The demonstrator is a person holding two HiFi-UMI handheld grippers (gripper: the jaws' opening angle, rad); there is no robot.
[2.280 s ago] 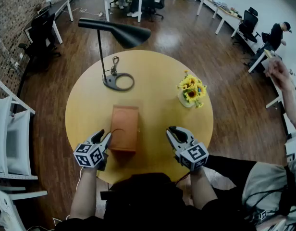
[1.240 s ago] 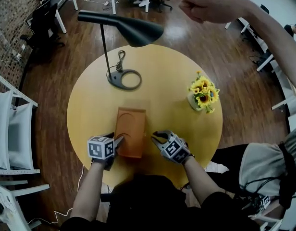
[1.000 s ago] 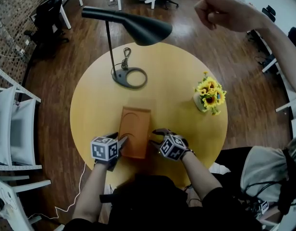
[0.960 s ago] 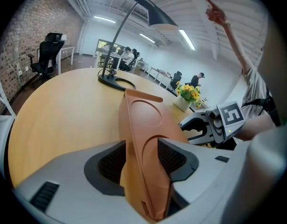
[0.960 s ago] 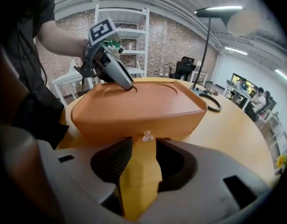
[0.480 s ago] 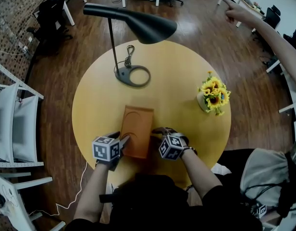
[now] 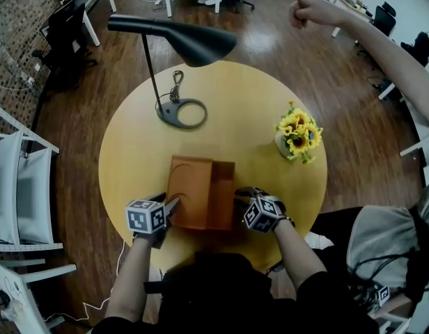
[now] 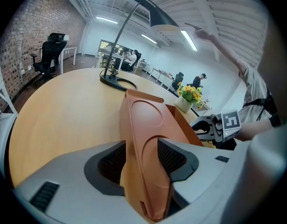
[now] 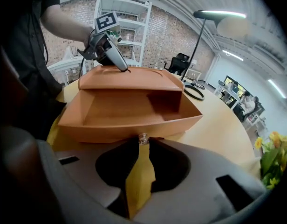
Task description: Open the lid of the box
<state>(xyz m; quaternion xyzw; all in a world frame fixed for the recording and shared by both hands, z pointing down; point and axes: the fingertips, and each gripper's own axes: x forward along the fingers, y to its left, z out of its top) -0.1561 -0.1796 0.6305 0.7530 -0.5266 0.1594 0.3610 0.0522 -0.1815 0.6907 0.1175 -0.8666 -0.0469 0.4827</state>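
Note:
An orange box (image 7: 192, 192) lies on the round yellow table (image 7: 235, 117). Its inner tray (image 7: 223, 195) stands drawn out to the right from under the top shell, showing an empty inside (image 9: 125, 108). My left gripper (image 7: 170, 205) is shut on the shell's near left corner (image 8: 146, 125), with its jaws pressed on both faces. At the tray's right side, my right gripper (image 7: 239, 197) is shut on a yellow pull tab (image 9: 140, 174) with a small metal ring that hangs from the tray's wall. The left gripper (image 9: 113, 56) shows across the box in the right gripper view.
A black desk lamp (image 7: 178, 114) stands at the table's far side, its shade (image 7: 190, 42) overhanging. A vase of yellow flowers (image 7: 296, 132) sits at the right. Another person's pointing arm (image 7: 354, 26) reaches in from the upper right. White chairs (image 7: 19, 193) stand left.
The right gripper closed on the tab at the box's right side and moved right, and the tray slid out with it. The left gripper kept its hold on the box.

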